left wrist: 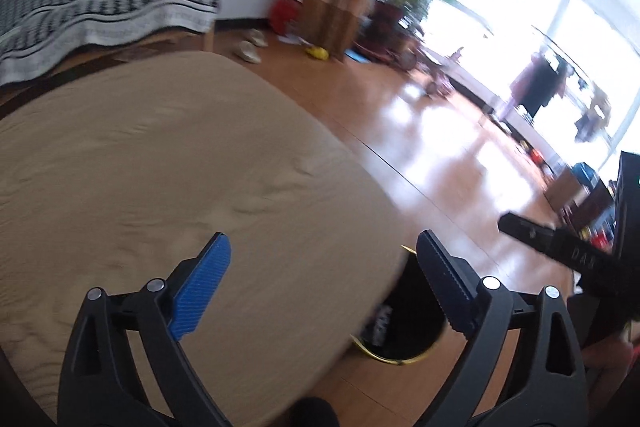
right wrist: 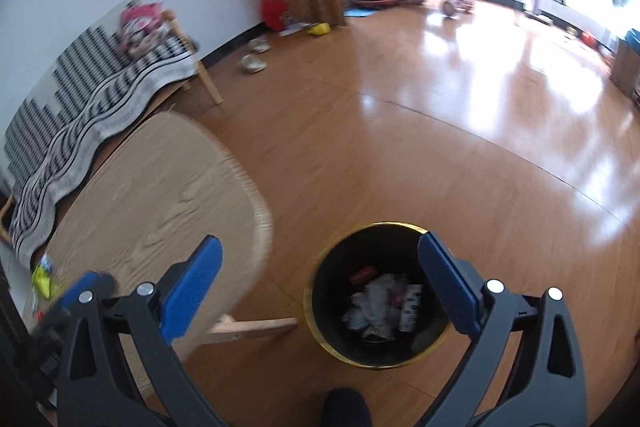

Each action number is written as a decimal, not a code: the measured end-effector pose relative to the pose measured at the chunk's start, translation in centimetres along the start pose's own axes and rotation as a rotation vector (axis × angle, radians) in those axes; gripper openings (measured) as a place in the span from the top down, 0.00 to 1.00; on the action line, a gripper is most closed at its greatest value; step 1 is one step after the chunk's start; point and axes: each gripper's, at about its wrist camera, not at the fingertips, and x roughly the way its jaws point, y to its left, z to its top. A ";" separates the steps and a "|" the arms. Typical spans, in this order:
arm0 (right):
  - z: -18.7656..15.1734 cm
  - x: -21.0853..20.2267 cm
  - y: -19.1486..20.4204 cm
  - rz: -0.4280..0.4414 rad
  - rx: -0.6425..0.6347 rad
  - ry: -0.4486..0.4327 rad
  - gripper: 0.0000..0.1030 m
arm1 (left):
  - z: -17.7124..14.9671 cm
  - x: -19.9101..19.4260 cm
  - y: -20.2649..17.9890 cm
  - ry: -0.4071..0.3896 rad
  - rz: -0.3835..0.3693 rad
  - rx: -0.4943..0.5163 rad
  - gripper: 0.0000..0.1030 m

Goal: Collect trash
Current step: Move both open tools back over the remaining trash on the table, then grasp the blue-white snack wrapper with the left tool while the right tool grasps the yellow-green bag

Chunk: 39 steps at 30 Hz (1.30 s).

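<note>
Tongs [right wrist: 320, 267] agape over round gold-rimmed bin [right wrist: 320, 339].

bin [right wrist: 320, 311] mouth unobstructed | table [right wrist: 160, 195] edge just left | floor [right wrist: 400, 155] beyond open

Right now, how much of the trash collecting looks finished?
Several pieces are already done: the black bin on the floor beside the wooden table holds crumpled white paper and a few wrappers. Nothing is in hand: the right tongs hang open above the bin, and the left tongs are open over the table edge. Possibly left: a yellow-green packet at the table's far side.
</note>
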 end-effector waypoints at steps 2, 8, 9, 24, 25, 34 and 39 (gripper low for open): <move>0.1 0.4 2.9 0.032 -0.032 0.006 0.08 | 0.8 -2.4 3.8 -0.044 0.053 -0.060 0.11; -0.5 1.4 14.9 0.162 -0.169 0.034 0.08 | 0.9 -8.5 16.2 -0.105 0.293 -0.238 0.11; -0.8 1.5 16.9 0.174 -0.195 0.036 0.08 | 0.6 -9.6 18.9 -0.112 0.329 -0.284 0.11; -9.7 4.4 40.5 0.409 -0.545 0.159 0.08 | -2.7 -22.4 44.2 -0.182 0.590 -0.502 0.11; -10.2 4.6 41.5 0.423 -0.563 0.169 0.08 | -2.5 -22.2 45.4 -0.171 0.606 -0.468 0.11; -12.2 7.8 48.9 0.500 -0.628 0.270 0.08 | -0.3 -16.7 50.6 -0.052 0.549 -0.371 0.11; -12.9 10.2 51.9 0.504 -0.643 0.309 0.08 | 0.4 -14.2 52.6 0.007 0.555 -0.341 0.31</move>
